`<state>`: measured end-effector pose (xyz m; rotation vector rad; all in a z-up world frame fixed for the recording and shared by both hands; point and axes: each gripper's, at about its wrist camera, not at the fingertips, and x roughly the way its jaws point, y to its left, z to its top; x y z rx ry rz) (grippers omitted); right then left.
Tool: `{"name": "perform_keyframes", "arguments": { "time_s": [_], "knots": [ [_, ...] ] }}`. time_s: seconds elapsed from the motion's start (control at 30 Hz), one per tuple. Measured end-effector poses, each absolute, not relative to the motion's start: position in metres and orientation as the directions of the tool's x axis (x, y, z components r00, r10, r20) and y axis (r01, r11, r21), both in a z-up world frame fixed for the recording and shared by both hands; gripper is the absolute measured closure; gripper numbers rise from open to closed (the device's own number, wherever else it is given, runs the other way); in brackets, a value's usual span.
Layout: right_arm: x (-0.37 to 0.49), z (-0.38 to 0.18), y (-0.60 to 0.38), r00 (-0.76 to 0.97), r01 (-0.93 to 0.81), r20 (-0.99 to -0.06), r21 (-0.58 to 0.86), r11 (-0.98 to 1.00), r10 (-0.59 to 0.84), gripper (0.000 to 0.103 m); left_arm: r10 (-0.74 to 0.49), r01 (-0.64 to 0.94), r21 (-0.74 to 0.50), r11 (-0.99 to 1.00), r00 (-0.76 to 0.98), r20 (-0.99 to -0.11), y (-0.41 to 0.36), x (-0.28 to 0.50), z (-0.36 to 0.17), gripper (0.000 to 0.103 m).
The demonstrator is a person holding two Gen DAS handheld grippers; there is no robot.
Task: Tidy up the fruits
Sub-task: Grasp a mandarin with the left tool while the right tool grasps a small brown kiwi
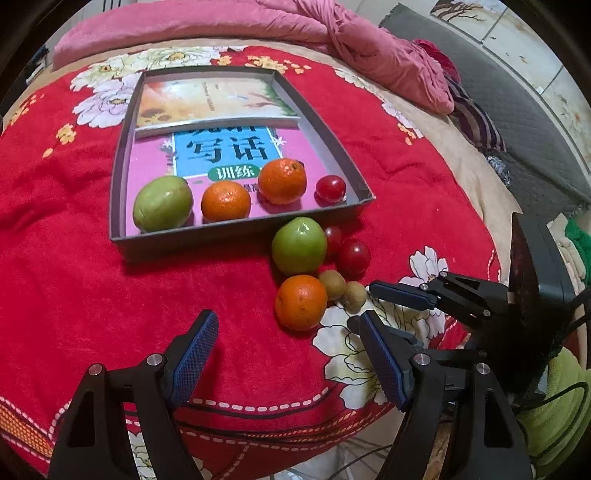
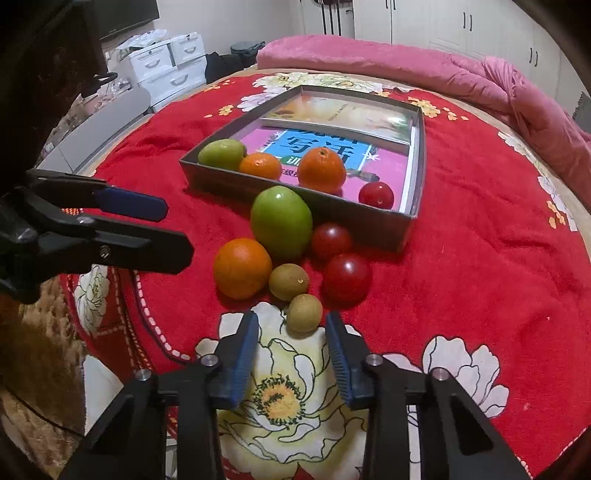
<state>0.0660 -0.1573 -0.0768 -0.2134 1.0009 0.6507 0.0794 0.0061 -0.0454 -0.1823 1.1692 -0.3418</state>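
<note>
Nearest the right wrist camera, the right claw [image 2: 291,328] points down at a red flowered blanket [image 2: 461,258] spread over the bed. Its blue pads stand partly apart, and the nearer of two small brown-green fruits [image 2: 304,313] sits just ahead of the fingertips, between their lines; neither pad touches it. No earlier view is at hand, so only this stance can be told.

Using the grey cardboard tray [image 2: 295,199] as landmark: the second small brown-green fruit [image 2: 289,282] lies just beyond the first, on the near side of the tray. Beside it lie a loose orange [image 2: 242,268], a loose green fruit [image 2: 281,222] almost against the tray's front wall, and two loose red tomatoes [image 2: 347,278], one nearer the tray than the other.

Inside the tray, along its front wall, sit a green fruit [image 1: 162,203], two oranges [image 1: 225,201] and one red tomato [image 1: 330,188], all resting on a pink book [image 1: 147,173]. A second book [image 1: 214,99] lies at the tray's far end.

On the near side of the tray, the left claw [image 1: 288,332] hovers wide open over the blanket, holding nothing, with the loose orange just beyond its right finger. A pink quilt [image 1: 258,18] is bunched on the bed beyond the tray.
</note>
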Motion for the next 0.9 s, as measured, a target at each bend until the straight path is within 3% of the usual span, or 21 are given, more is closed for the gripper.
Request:
{"name": "perform_keyframes", "arguments": {
  "time_s": [0.53, 0.6, 0.7, 0.8, 0.9],
  "knots": [
    [0.083, -0.090, -0.159, 0.369, -0.559, -0.829, 0.163, 0.813, 0.421, 0.077, -0.370, 0.156, -0.337, 0.929, 0.321, -0.872, 0.000, 0.089, -0.069, 0.023],
    [0.083, -0.091, -0.158, 0.373, -0.564, -0.829, 0.154, 0.811, 0.417, 0.078, -0.375, 0.159, -0.341, 0.926, 0.319, -0.870, -0.001, 0.091, -0.072, 0.033],
    [0.084, -0.093, -0.157, 0.377, -0.565, -0.830, 0.146, 0.812, 0.411, 0.080, -0.377, 0.165, -0.341, 0.925, 0.311, -0.872, -0.005, 0.094, -0.077, 0.037],
    [0.084, -0.093, -0.159, 0.378, -0.561, -0.826, 0.156, 0.813, 0.419, 0.080, -0.389, 0.178, -0.350, 0.920, 0.295, -0.873, -0.010, 0.096, -0.081, 0.048],
    [0.084, -0.092, -0.160, 0.378, -0.561, -0.823, 0.161, 0.812, 0.424, 0.080, -0.392, 0.181, -0.353, 0.918, 0.291, -0.873, -0.014, 0.099, -0.083, 0.049]
  ]
}}
